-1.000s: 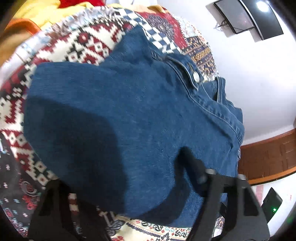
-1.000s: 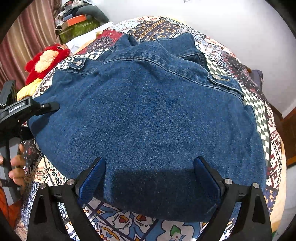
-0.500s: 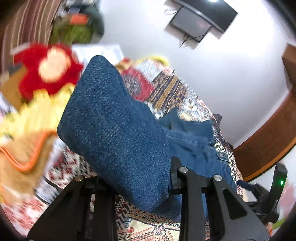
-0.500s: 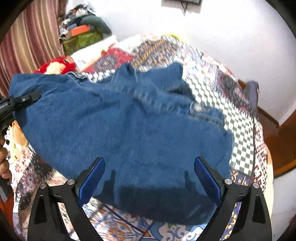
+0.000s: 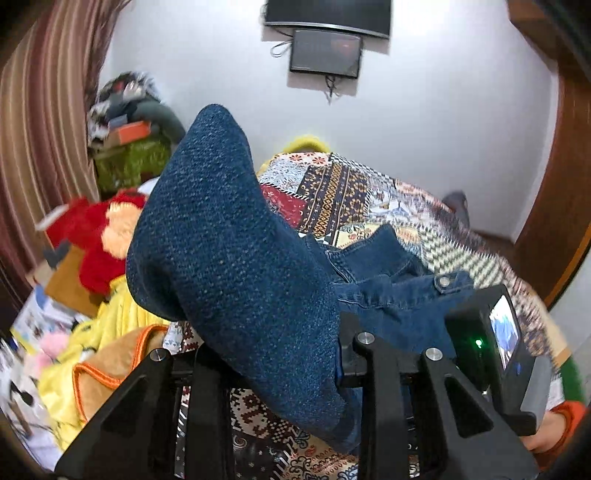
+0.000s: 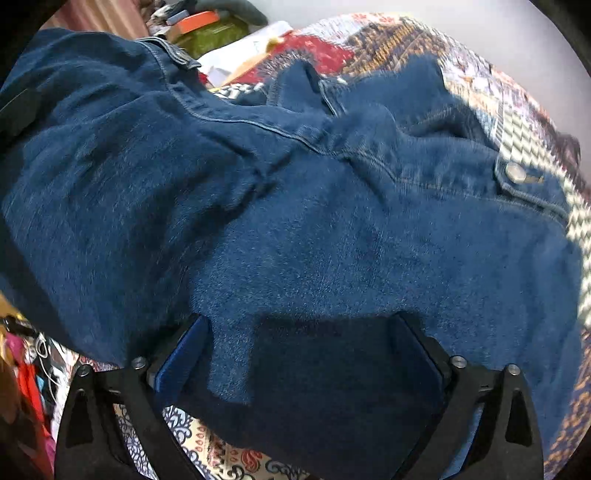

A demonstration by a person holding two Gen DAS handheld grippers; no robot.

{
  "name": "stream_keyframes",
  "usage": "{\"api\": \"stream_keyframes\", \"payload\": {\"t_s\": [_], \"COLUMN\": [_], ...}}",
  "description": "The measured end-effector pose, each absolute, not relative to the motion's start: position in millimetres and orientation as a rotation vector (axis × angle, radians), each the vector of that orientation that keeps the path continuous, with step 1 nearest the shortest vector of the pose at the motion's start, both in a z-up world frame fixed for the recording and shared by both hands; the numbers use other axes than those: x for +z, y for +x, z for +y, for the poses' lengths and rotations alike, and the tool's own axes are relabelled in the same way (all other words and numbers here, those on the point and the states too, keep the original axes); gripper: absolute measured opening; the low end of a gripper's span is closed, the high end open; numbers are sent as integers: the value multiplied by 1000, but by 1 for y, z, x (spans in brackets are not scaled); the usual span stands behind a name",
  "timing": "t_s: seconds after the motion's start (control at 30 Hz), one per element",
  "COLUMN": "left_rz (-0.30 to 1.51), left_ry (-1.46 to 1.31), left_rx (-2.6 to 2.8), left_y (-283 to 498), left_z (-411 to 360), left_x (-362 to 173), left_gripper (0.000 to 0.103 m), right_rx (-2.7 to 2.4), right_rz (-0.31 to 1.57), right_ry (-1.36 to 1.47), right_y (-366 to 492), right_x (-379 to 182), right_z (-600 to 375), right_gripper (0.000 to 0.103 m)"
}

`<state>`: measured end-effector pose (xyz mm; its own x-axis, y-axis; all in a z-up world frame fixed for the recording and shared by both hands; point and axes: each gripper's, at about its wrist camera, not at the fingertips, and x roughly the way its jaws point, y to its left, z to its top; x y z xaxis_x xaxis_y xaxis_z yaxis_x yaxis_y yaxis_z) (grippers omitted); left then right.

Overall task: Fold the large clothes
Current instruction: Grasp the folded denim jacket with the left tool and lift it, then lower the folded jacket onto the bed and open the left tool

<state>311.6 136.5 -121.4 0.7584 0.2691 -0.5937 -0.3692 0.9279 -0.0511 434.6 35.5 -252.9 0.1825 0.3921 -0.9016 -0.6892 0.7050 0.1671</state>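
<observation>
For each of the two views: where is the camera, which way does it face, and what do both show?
Left wrist: on the left gripper, facing the back wall; its fingers clamp lifted denim jacket; right gripper at right.
Right wrist: on the right gripper, looking down across the jacket; fingers spread.
Shared: jacket, patterned bedspread, green box.

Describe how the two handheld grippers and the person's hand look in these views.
The left gripper is matte black angular plastic with silver bolt heads. The right gripper has the same black frame and bolts, plus blue finger pads. From the left wrist view, its body carries a small lit screen and green LED; an orange cuff shows nearby.
</observation>
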Motion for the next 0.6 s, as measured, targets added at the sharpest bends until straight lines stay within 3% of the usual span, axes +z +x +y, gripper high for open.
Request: {"api": "stream_keyframes", "payload": {"t_s": [0.2,0.6], "left_rz": [587,563], "left_ry": [-73,161], "left_rx": [299,51], "left_y": [332,387], "left_z": [102,-27], "left_x": [-110,-111], "left_gripper": [28,28], "right_rx": [848,536], "right_rz": [1189,1059], "right_ry": [-319,-69], "right_y": [438,461], "right_x": [-235,-165], "right_z": [17,-186], "right_gripper": [100,100]}}
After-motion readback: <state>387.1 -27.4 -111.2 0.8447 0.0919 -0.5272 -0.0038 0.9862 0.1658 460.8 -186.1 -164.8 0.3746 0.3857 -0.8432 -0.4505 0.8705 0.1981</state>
